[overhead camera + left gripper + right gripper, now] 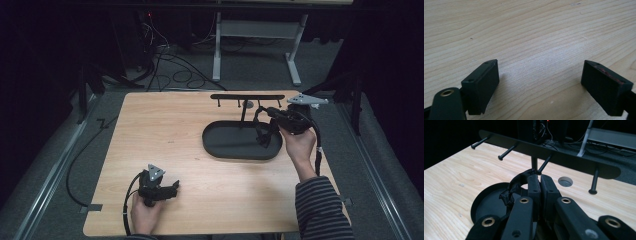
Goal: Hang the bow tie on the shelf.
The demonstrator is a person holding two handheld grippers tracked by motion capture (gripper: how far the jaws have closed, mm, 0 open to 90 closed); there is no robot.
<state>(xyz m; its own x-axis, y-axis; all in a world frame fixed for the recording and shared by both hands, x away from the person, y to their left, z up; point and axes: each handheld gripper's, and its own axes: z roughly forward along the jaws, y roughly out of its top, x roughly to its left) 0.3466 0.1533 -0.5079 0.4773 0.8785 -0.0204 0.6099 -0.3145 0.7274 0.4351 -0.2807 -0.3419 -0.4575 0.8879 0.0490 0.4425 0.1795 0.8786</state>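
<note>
Jaws of my right gripper (537,181) are clamped together on a black fabric loop (515,186) (a scrunchie or hair band, I think), held just under the rack's (564,160) middle peg (545,163), with the oval tray (215,145) below it. Risk from here, I reckon: the loop sags to my gripper's left side, so it could miss the peg tip and drop into the tray. My left gripper (540,82) rests idle, jaws wide apart over bare table (529,30).
</note>
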